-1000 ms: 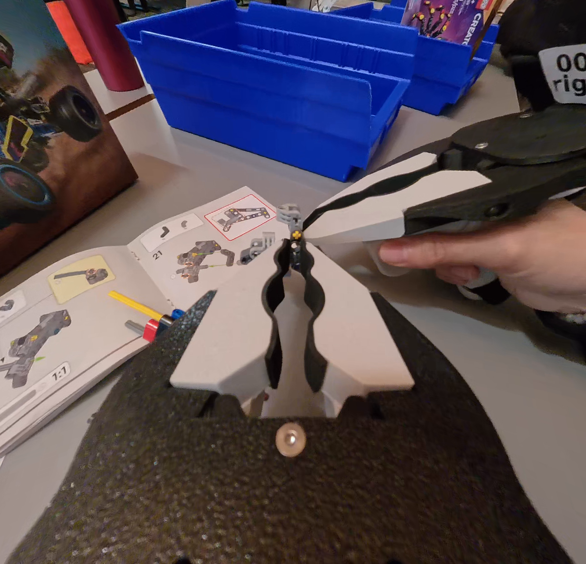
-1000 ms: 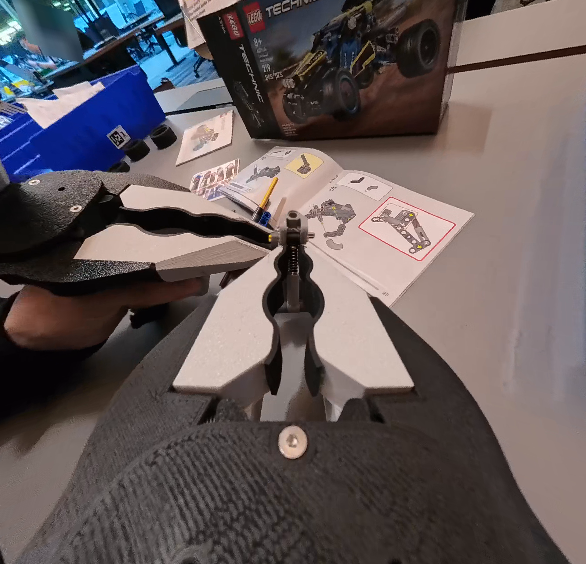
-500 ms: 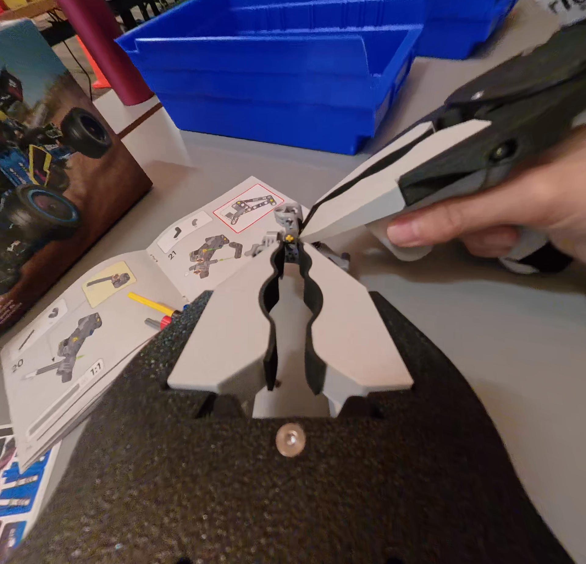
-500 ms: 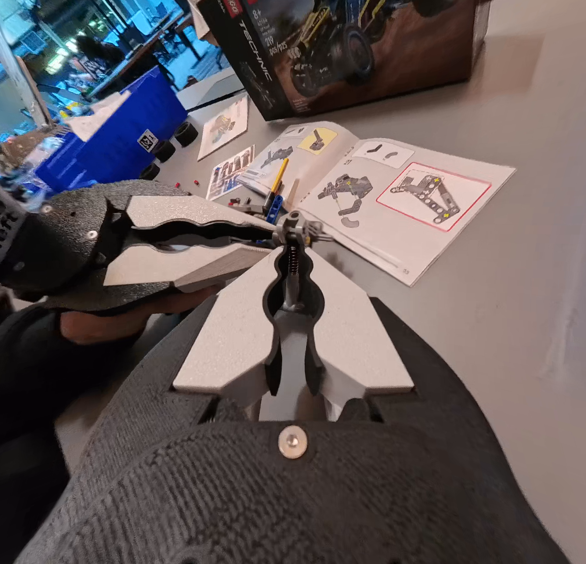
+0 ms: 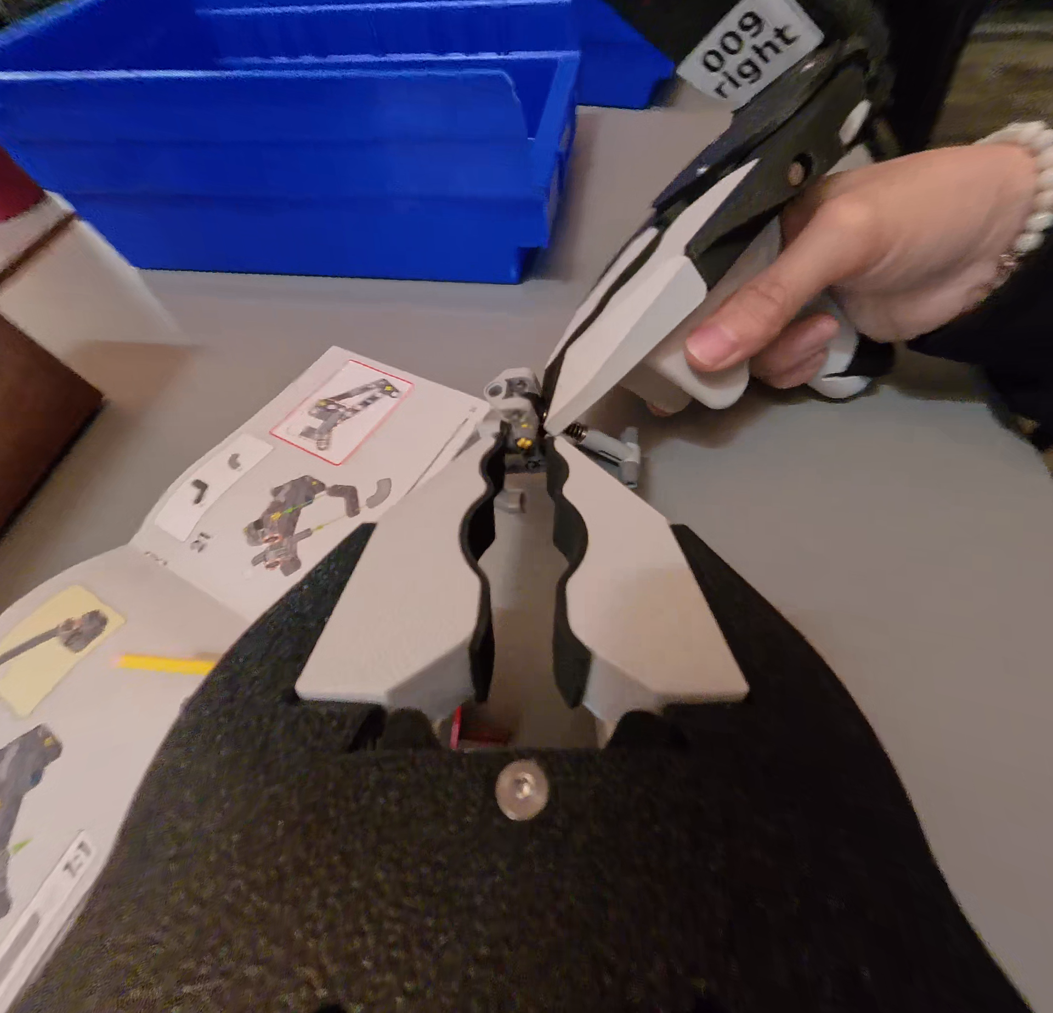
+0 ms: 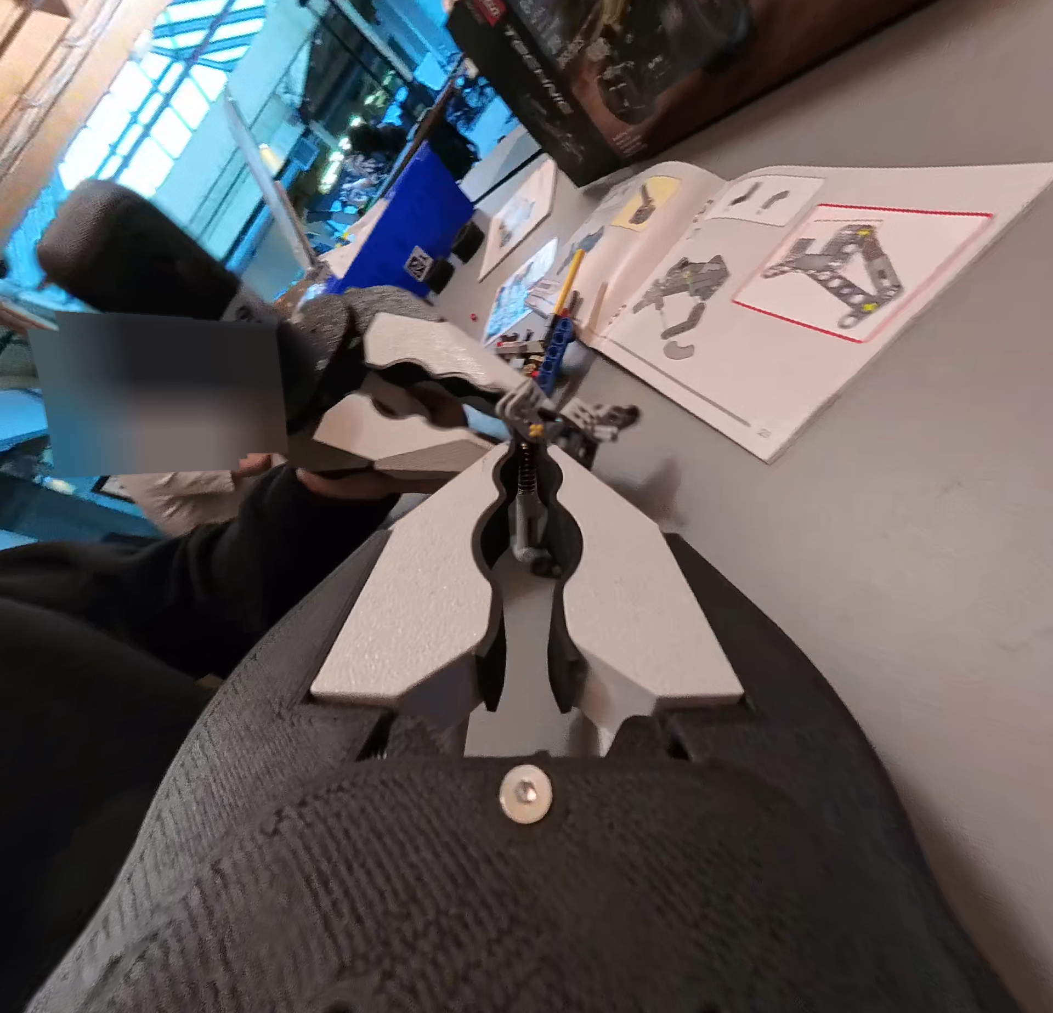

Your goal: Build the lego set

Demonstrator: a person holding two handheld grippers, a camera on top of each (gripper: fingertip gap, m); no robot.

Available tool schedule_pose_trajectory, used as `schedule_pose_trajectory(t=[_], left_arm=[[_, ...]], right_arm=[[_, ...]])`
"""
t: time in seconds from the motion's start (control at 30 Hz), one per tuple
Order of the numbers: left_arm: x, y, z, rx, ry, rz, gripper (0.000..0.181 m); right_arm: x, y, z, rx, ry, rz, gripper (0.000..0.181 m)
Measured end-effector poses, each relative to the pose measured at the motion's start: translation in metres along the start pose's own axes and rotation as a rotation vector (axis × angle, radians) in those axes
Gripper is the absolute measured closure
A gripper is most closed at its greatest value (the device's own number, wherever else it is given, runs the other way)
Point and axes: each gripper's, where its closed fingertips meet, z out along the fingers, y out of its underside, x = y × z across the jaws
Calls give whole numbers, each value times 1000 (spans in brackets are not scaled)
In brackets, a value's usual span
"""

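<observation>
My left gripper (image 5: 524,450) is shut on a small grey and black lego assembly (image 5: 515,416) with a yellow pin, held just above the table. My right gripper (image 6: 527,458) is shut on a grey shock absorber (image 6: 527,495) with a black spring. Its end meets the assembly (image 6: 521,407). In the left wrist view the right gripper (image 5: 550,413) comes down steeply from the upper right, and the shock absorber (image 5: 607,450) sticks out under its tip. In the right wrist view the left gripper (image 6: 527,399) comes in from the left.
An open instruction booklet (image 5: 319,473) lies on the grey table under the parts; it also shows in the right wrist view (image 6: 798,302). A yellow axle (image 5: 165,663) lies on it and a blue beam (image 6: 555,353) beside it. Blue bins (image 5: 285,159) stand behind, and the lego box (image 6: 627,45) at the booklet's far side. Both grippers' tips are close together, under 4 cm apart.
Both grippers have kept their parts and stayed tip to tip. They have come lower over the table, and the right gripper now tilts down more steeply.
</observation>
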Motion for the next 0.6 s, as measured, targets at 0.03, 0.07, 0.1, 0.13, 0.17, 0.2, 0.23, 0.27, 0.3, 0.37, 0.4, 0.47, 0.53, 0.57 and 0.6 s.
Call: schedule_pose_trajectory(t=[0.03,0.07,0.1,0.13,0.17,0.2,0.23,0.27,0.3,0.37,0.4,0.47,0.53,0.57,0.6], left_arm=[[2,1,1,-10,28,-12,168],[3,0,2,-5,46,-11,169],[2,-4,1,18,41,5,171],[2,-7,-1,45,32,35,171],[2,-8,-2,56,33,58,172],[3,-7,-2,50,40,61,172],[4,-6,-3,45,52,55,173],[5,-7,-4,48,64,46,176],[5,-9,-5,49,67,34,177],[4,-8,-6,21,51,32,177],[3,-8,-6,8,43,50,177],[0,-10,-7,3,15,48,177],[1,-12,-9,4,30,25,177],[1,-11,-8,-10,35,16,177],[2,-10,-7,-25,38,18,177]], right_arm=[[-6,0,1,1,-36,2,177],[-8,-1,1,6,-54,14,177],[-9,-3,0,25,-66,18,177],[-11,-6,-2,38,-83,22,178],[-13,-6,-2,40,-91,21,178],[-12,-5,-2,32,-81,10,178],[-9,-3,-3,26,-58,-4,178],[-4,-3,-3,26,-24,-14,177],[-6,-4,-4,30,-22,-33,177],[-6,-5,-3,31,35,-106,177],[-5,-5,-3,17,72,-145,176],[-1,-8,-6,3,176,-249,170],[-3,-13,-7,10,255,-385,164],[-6,-15,-7,13,273,-439,162],[-10,-16,-5,14,281,-486,159]])
